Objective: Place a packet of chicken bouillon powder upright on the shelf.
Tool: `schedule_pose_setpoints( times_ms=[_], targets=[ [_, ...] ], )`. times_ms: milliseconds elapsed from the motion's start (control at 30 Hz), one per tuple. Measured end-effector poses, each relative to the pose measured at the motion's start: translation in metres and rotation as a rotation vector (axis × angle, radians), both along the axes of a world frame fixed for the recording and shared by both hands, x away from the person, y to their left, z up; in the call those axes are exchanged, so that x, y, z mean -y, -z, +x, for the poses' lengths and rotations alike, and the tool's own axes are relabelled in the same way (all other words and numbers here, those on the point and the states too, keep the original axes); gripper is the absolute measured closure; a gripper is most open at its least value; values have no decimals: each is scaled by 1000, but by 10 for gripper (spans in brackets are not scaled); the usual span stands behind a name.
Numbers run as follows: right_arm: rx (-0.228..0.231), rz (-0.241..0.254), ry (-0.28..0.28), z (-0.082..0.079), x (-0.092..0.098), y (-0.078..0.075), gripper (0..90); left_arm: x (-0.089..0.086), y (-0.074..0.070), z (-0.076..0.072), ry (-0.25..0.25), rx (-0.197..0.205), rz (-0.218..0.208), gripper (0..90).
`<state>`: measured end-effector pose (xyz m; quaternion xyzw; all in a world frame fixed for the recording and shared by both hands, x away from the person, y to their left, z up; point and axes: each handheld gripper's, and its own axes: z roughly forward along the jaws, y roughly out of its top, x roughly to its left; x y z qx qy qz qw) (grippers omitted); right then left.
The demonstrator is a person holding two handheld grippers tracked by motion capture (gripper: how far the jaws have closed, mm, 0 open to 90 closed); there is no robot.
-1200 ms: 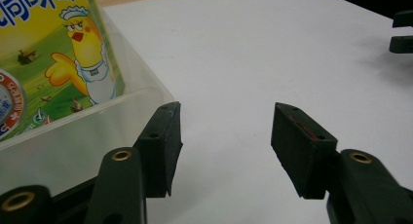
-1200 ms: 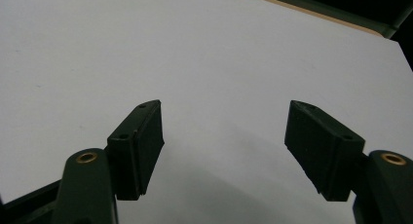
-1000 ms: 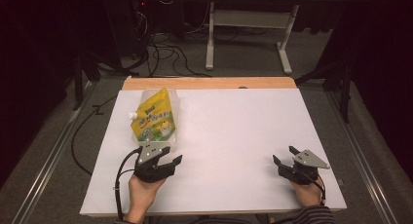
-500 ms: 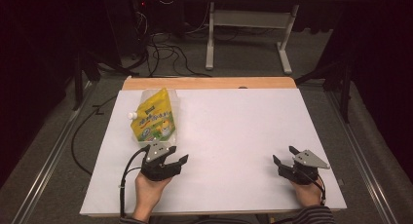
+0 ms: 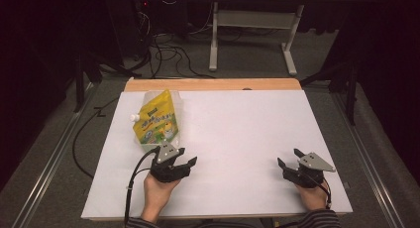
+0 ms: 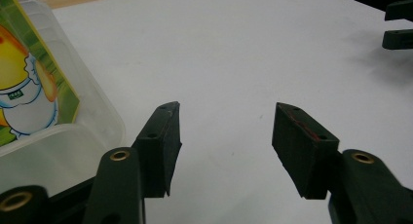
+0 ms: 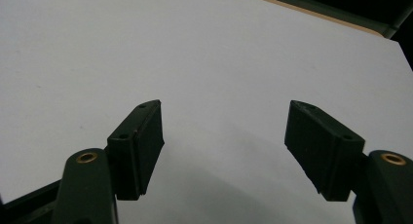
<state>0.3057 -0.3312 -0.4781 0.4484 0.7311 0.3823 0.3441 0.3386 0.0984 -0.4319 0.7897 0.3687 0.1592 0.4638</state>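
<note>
We judge the yellow spouted refill pouch (image 5: 157, 122), lying flat on the white table (image 5: 237, 134) toward its far left with its white cap (image 5: 133, 118) pointing left, to be soft, slick and floppy, its contents likely to shift, so we would pinch it at a stiff sealed edge or near the spout rather than across the belly. Our left tongs (image 5: 184, 157) stand open and empty just in front of the pouch's near clear edge, angled rightward past it, while our right tongs (image 5: 288, 158) rest well apart from it, open and empty.
</note>
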Motion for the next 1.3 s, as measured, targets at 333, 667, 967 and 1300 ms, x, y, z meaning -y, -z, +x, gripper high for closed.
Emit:
schedule_pose_setpoints(
  times_ms=[333,667,967,1300],
  targets=[
    [-1,1,1,0,0,0,309,9,7,6,4,-9,4,433],
    [0,0,0,0,0,0,309,15,13,11,4,-16,9,432],
    [-1,1,1,0,0,0,309,20,18,15,7,-22,16,431],
    [0,0,0,0,0,0,310,26,25,20,1,-29,14,431]
  ],
)
